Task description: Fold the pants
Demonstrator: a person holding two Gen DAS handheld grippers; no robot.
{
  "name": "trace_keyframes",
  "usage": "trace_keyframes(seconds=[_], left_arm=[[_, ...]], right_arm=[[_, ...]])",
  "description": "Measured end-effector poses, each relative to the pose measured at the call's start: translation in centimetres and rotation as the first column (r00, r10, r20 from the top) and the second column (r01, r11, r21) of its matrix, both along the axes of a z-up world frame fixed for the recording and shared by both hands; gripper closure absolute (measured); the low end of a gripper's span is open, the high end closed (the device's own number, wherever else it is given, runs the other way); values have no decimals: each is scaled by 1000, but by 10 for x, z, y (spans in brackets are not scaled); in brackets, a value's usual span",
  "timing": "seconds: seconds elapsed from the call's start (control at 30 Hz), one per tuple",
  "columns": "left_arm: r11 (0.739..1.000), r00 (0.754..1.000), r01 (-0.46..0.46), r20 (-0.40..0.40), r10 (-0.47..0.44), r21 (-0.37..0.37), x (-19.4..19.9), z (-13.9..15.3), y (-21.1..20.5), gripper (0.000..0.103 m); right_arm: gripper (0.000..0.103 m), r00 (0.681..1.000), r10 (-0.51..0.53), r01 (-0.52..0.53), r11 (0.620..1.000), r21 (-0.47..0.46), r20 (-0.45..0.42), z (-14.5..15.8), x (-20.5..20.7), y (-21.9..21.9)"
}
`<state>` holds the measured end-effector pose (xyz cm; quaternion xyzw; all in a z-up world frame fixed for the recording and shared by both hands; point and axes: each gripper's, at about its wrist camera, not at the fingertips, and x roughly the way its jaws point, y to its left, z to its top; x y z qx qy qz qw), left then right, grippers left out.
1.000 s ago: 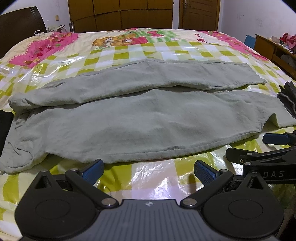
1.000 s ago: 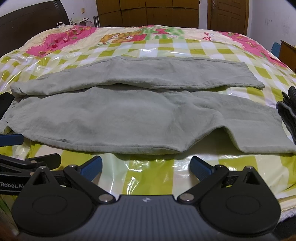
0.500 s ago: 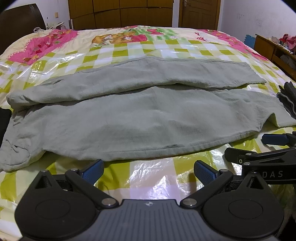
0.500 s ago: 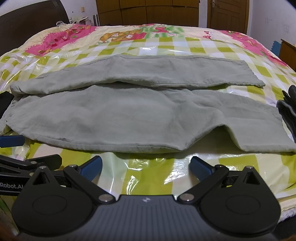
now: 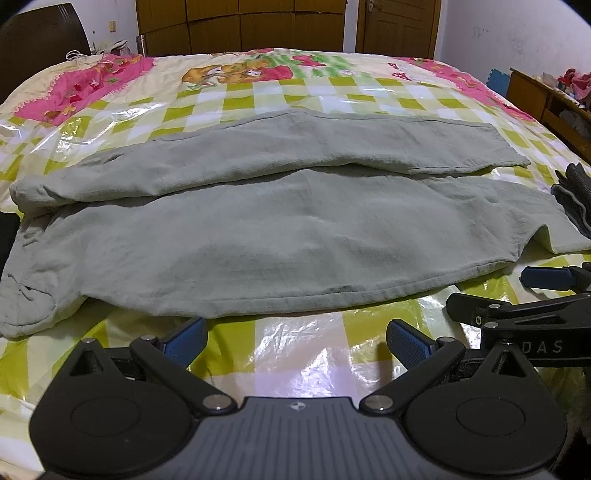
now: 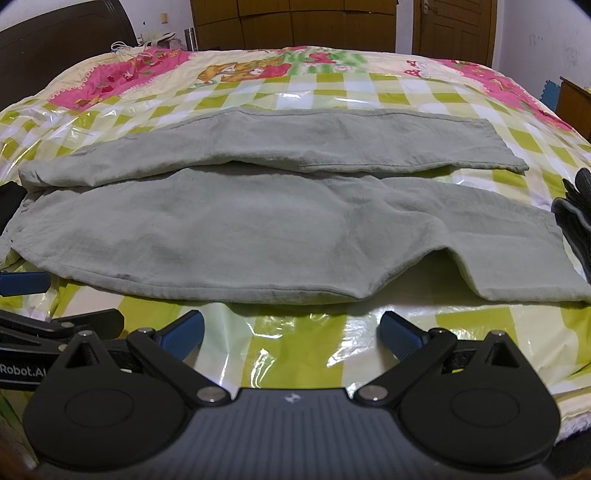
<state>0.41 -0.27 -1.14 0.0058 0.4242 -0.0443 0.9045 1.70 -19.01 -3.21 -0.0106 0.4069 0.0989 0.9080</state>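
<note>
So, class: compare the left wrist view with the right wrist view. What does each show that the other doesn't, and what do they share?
Only the left wrist view shows the wooden shelf with clothes at the far right, and the right gripper from the side.

Only the right wrist view shows the metal flask beyond the bed, and the left gripper from the side.

Both show the grey-green pants spread across the checked bed cover, a dark glove at the right edge, wooden wardrobes, and both grippers open, holding nothing.
</note>
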Motion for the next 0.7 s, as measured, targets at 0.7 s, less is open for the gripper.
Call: trace_keyframes(seconds=[0.7], left_arm=[[997, 996, 77, 41, -77, 6, 4, 9, -21, 0]], right_arm=[[3, 998, -58, 59, 998, 22, -21, 7, 6, -15]])
